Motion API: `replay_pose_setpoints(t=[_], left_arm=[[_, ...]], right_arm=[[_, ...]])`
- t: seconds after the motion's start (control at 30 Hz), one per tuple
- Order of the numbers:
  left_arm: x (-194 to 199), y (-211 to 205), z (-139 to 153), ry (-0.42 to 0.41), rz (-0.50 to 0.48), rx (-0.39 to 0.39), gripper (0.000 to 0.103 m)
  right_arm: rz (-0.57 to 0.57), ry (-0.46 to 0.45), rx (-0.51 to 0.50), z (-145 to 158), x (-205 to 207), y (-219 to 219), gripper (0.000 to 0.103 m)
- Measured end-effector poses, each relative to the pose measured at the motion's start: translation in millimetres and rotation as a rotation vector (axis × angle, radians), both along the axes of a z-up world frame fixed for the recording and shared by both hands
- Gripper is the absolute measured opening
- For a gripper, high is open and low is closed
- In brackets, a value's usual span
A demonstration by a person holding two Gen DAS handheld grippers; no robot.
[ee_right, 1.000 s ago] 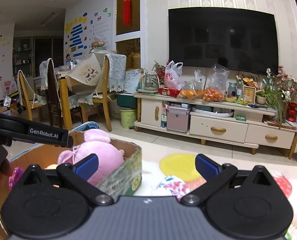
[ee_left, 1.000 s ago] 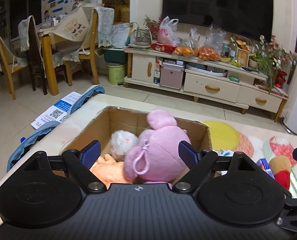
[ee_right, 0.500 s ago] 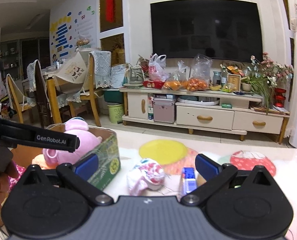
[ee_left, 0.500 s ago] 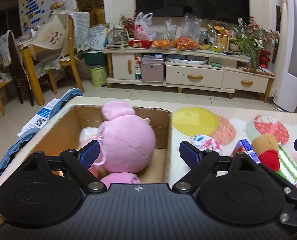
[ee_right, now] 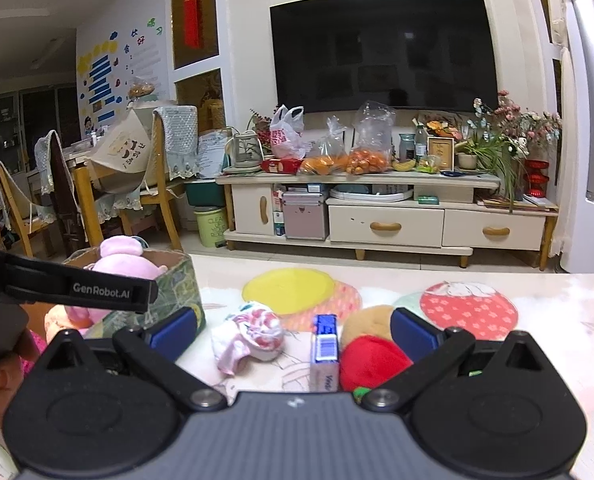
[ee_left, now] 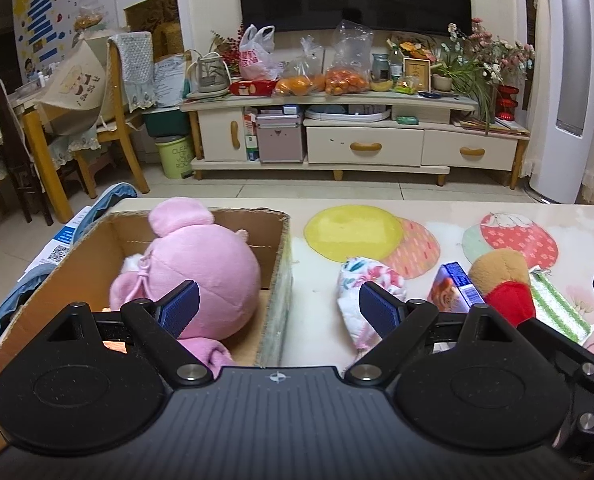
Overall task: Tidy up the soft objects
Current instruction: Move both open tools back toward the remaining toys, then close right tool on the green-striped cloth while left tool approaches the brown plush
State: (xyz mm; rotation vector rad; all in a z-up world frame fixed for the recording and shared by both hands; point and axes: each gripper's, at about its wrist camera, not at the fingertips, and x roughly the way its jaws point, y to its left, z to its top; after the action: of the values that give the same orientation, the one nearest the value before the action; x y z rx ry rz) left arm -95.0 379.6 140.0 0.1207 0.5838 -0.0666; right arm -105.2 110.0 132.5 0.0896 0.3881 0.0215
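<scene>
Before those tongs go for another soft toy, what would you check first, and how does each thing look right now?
1. Left tongs open, empty: ok.
2. Right tongs open, empty: ok.
3. Floral cloth bundle lies free on the table: ok.
4. Brown and red plush free to lift: cannot tell, the blue carton sits close beside it.
5. Room left in the cardboard box: cannot tell, the pink plush fills much of it.

a plush toy [ee_left: 201, 268] sits in the cardboard box [ee_left: 281, 280] on the table's [ee_left: 497, 216] left; a cloth bundle [ee_left: 363, 280] lies right of it.
</scene>
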Motion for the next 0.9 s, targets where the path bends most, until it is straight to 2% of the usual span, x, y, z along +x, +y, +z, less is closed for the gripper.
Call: replay_pose_setpoints(t=[0.43, 0.9], left_arm=[[-2, 0, -3, 0.011, -0.041, 0.007, 0.103], [-2, -7, -9, 0.032, -0.1, 0.026, 0.103]], right_arm=[[-0.049, 0.015, 0.023, -11, -12, -26, 0.102], [-0.099, 0.06, 0.0, -32, -16, -56, 0.102]])
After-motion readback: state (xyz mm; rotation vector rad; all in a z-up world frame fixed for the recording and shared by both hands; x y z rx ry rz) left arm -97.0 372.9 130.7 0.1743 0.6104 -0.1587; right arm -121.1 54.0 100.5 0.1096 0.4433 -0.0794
